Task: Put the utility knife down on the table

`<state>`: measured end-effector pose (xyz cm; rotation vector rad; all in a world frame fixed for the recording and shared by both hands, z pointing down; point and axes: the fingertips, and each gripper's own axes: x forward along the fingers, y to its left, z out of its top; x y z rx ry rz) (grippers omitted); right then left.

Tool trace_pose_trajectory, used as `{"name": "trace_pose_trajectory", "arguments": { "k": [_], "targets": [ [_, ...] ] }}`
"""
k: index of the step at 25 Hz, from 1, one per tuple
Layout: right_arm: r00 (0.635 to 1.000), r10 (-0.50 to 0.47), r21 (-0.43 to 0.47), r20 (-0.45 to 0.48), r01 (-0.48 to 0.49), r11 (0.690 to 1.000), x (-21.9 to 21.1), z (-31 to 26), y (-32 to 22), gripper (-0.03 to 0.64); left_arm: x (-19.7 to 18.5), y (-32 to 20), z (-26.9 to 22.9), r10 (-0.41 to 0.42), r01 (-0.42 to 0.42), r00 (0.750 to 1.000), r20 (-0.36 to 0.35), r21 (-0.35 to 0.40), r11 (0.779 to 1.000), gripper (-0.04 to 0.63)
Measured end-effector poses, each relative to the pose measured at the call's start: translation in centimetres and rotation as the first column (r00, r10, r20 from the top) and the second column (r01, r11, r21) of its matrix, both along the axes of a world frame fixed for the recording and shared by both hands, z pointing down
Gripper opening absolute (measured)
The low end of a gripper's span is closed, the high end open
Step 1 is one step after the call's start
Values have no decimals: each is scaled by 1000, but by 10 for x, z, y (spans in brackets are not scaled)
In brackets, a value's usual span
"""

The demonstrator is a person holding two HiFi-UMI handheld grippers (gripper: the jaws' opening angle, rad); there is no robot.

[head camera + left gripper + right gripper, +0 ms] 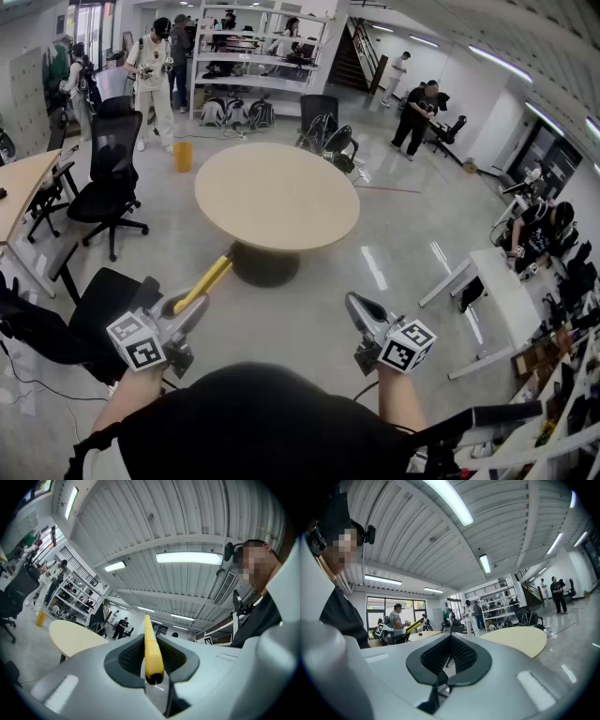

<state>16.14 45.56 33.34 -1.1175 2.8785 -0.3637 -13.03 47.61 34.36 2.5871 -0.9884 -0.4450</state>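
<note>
The yellow utility knife is clamped in my left gripper, which is shut on its near end and held in the air in front of the person. Most of the knife sticks out past the jaws towards the round beige table. In the left gripper view the knife stands as a thin yellow bar between the dark pads, with the table low at the left. My right gripper hangs to the right, shut and empty. Its own view shows the pads together and the table beyond.
Black office chairs stand left of the table, one close to my left gripper. A white desk is at the right and a wooden desk at the far left. Several people stand by shelving at the back.
</note>
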Motion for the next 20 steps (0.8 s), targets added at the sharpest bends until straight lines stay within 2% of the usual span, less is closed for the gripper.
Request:
{"name": "trace_pose_trajectory", "arguments": {
  "k": [7, 14, 20],
  "targets": [
    [1000, -6, 5, 3, 6, 1000, 11, 2, -1, 11, 12, -1, 1, -1, 1, 1000, 0, 4, 1000, 67],
    [998, -21, 4, 56, 21, 1000, 44, -5, 4, 14, 46, 1, -2, 2, -2, 1000, 3, 4, 1000, 67],
    [998, -10, -8, 61, 11, 1000, 80, 4, 7, 14, 81, -2, 1, 18, -18, 1000, 4, -5, 1000, 67]
  ]
}}
